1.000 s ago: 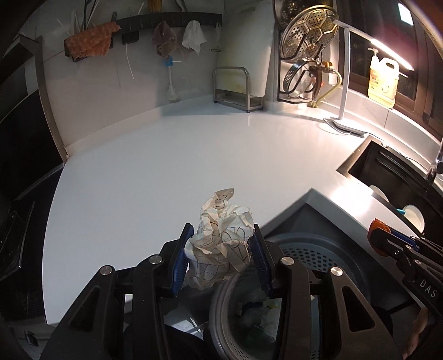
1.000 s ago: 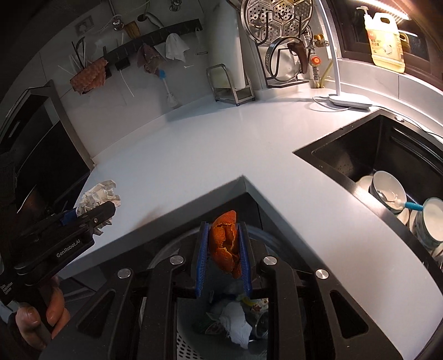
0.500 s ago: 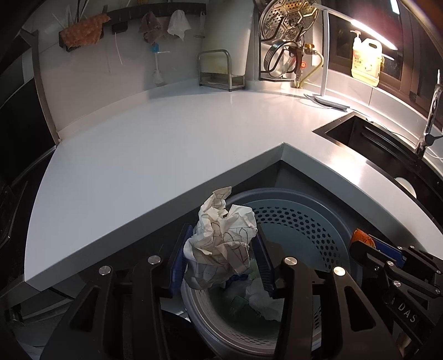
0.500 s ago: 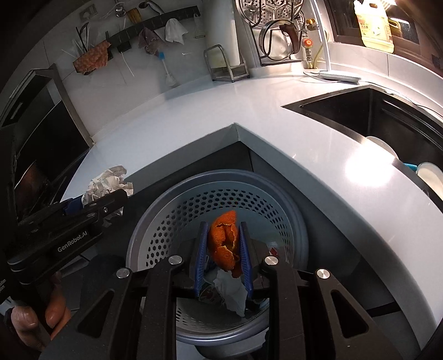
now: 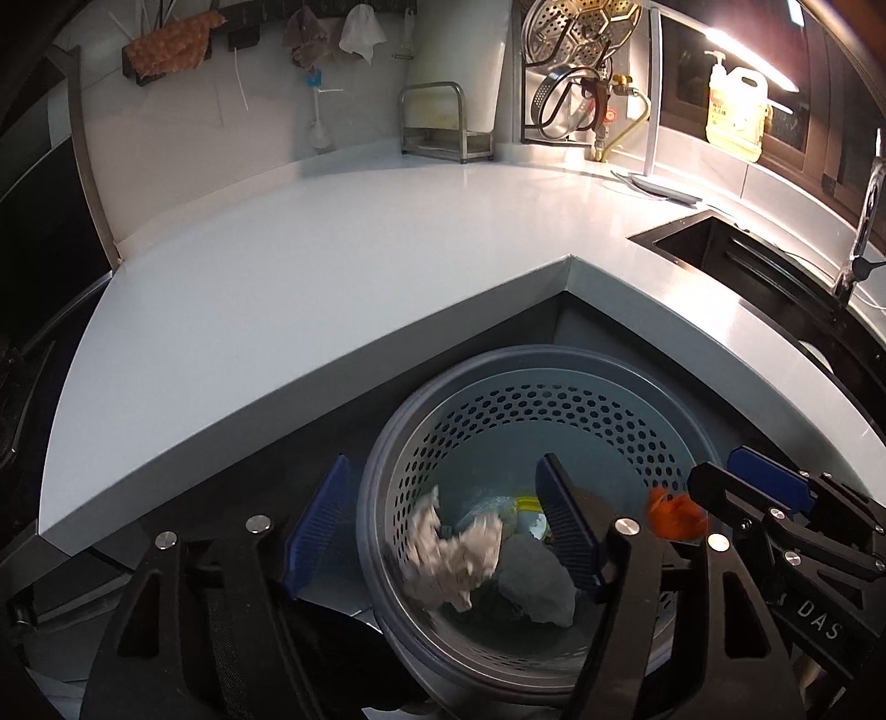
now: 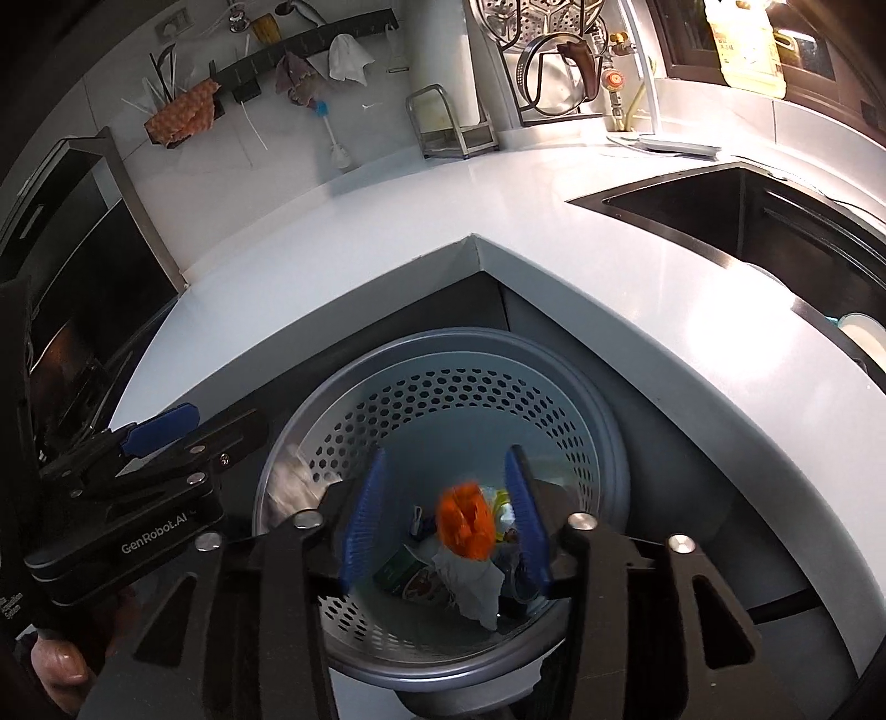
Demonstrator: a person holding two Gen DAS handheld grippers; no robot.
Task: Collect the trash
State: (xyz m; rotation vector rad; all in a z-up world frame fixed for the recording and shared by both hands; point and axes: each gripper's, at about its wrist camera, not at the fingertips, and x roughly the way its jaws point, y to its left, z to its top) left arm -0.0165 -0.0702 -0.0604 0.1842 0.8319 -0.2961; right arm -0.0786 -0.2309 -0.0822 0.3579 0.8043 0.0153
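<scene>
A grey perforated trash bin (image 5: pixel 554 399) (image 6: pixel 470 387) stands below the inner corner of the white counter (image 5: pixel 310 266). My left gripper (image 5: pixel 443 526) hangs over the bin, its jaws opening. A crumpled patterned paper (image 5: pixel 451 548), blurred, is loose between and below the blue pads and touches neither. My right gripper (image 6: pixel 446 518) is also over the bin, its jaws opening. A piece of orange peel (image 6: pixel 465 520) (image 5: pixel 673 512), blurred, is free between its pads. Other trash lies in the bin's bottom (image 6: pixel 465 581).
A black sink (image 6: pixel 775 232) holding dishes is set into the counter on the right. A metal rack (image 5: pixel 446 124), a hanging steamer and pot lids (image 5: pixel 576 66), a soap bottle (image 5: pixel 736 105) and wall-hung cloths (image 5: pixel 171 39) line the back. A hand (image 6: pixel 61 664) holds the left gripper.
Both grippers came down over the bin and their jaws spread apart. The crumpled paper and the orange peel left the pads and are dropping into the bin.
</scene>
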